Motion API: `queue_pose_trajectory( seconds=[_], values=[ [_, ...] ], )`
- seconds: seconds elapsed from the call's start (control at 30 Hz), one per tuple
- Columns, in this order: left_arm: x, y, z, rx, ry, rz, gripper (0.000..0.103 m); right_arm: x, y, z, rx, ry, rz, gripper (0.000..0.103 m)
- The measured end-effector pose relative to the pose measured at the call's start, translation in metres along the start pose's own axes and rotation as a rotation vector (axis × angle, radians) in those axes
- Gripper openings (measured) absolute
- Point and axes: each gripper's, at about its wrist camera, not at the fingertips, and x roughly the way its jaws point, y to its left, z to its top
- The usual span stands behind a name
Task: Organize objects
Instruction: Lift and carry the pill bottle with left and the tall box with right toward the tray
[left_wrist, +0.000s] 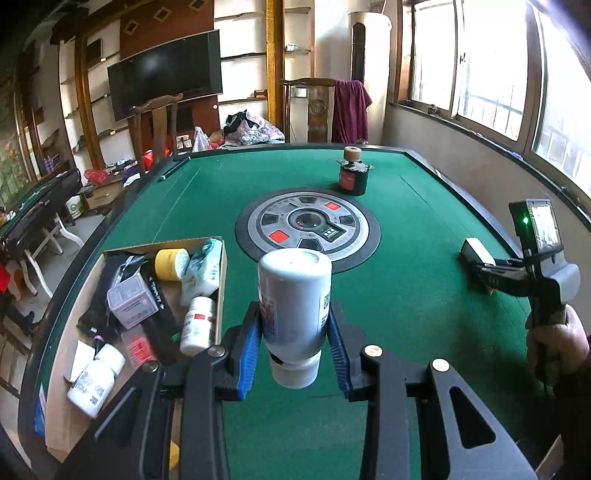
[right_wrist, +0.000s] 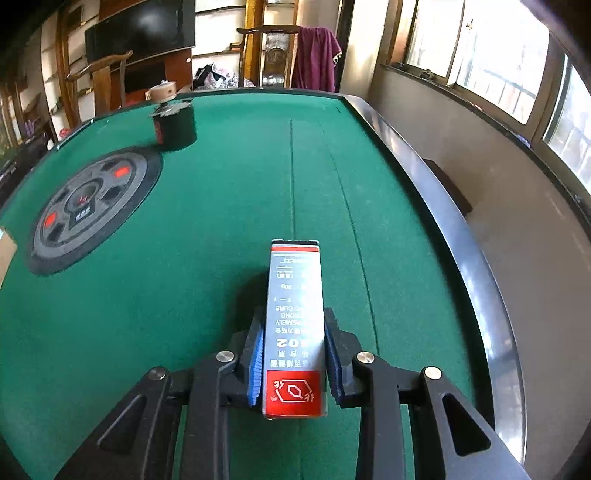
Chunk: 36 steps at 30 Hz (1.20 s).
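My left gripper (left_wrist: 294, 334) is shut on a white bottle (left_wrist: 293, 295), held above the green table (left_wrist: 406, 295) with its cap toward the camera. A cardboard box (left_wrist: 218, 295) at the left holds several bottles, cartons and a yellow tape roll (left_wrist: 170, 264). My right gripper (right_wrist: 293, 349) is shut on a grey and red glue carton (right_wrist: 295, 325) above the table. The right gripper also shows in the left wrist view (left_wrist: 480, 271) at the right, held by a hand.
A dark jar with a tan lid (left_wrist: 353, 173) stands at the far side of the table; it also shows in the right wrist view (right_wrist: 173, 122). A round control panel (left_wrist: 306, 225) sits in the table's middle. Chairs stand behind the far edge.
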Motion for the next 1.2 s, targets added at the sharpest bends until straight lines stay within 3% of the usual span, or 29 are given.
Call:
queue_pose_trajectory(
  seconds=[0.57, 1.2],
  values=[
    [-0.010, 0.009, -0.009, -0.022, -0.017, -0.026, 0.034, -0.033, 0.026, -0.037, -0.031, 0.026, 0.077, 0.030],
    [-0.015, 0.020, -0.022, -0.049, -0.002, -0.045, 0.034, -0.066, 0.074, -0.049, -0.088, 0.007, 0.179, 0.030]
  ],
)
